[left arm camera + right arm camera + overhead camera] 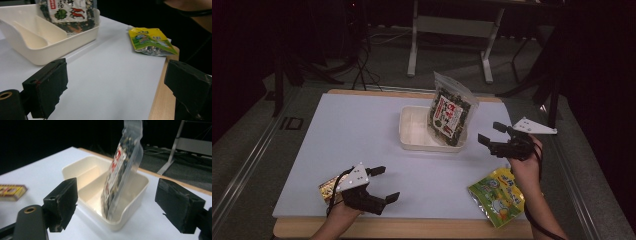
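While both grippers stood wide and empty, a clear dark-printed snack bag (451, 114) leaned upright in the cream plastic divided tray (412, 136).
Left gripper (117, 86) view faced a yellow-green foil pouch (149, 40) on the white tabletop (110, 82); right gripper (130, 203) view faced the tray.

a wide white table top with a pale wooden edge (362, 125) is carrying a cream plastic two-compartment tray (414, 131), a flat yellow-green foil snack pouch (497, 196) and a small yellow-red packet (328, 188) near its front edge.
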`<state>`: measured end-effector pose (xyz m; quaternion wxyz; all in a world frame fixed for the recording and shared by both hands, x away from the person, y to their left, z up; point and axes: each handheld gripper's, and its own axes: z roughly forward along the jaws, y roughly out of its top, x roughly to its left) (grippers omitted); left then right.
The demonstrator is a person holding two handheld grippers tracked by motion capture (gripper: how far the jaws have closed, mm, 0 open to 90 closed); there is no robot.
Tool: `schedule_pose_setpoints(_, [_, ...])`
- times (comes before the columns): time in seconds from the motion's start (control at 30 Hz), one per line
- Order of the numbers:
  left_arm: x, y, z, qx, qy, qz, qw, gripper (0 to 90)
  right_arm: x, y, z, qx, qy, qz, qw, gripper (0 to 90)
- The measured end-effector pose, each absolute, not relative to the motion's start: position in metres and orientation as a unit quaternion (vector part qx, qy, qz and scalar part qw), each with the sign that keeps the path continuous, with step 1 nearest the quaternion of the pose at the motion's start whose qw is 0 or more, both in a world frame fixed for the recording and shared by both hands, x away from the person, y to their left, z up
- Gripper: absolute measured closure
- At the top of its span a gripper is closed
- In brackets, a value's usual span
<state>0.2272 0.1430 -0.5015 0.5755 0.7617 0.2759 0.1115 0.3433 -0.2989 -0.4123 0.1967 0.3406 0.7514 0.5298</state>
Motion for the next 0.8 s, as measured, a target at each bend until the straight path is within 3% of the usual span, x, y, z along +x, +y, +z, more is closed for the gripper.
schedule_pose_setpoints(0.5, [0.225, 0.142, -0.5, 0.762, 0.279, 0.109, 0.573, 3.5, 0.299, -0.332, -0.426, 0.35, 0.781, 0.488, 0.172, 10.0])
schedule_pose_setpoints(0.8, [0.226, 0.141, -0.502, 0.766, 0.282, 0.104, 0.568, 3.5, 0.276, -0.355, -0.44, 0.36, 0.789, 0.458, 0.195, 13.8])
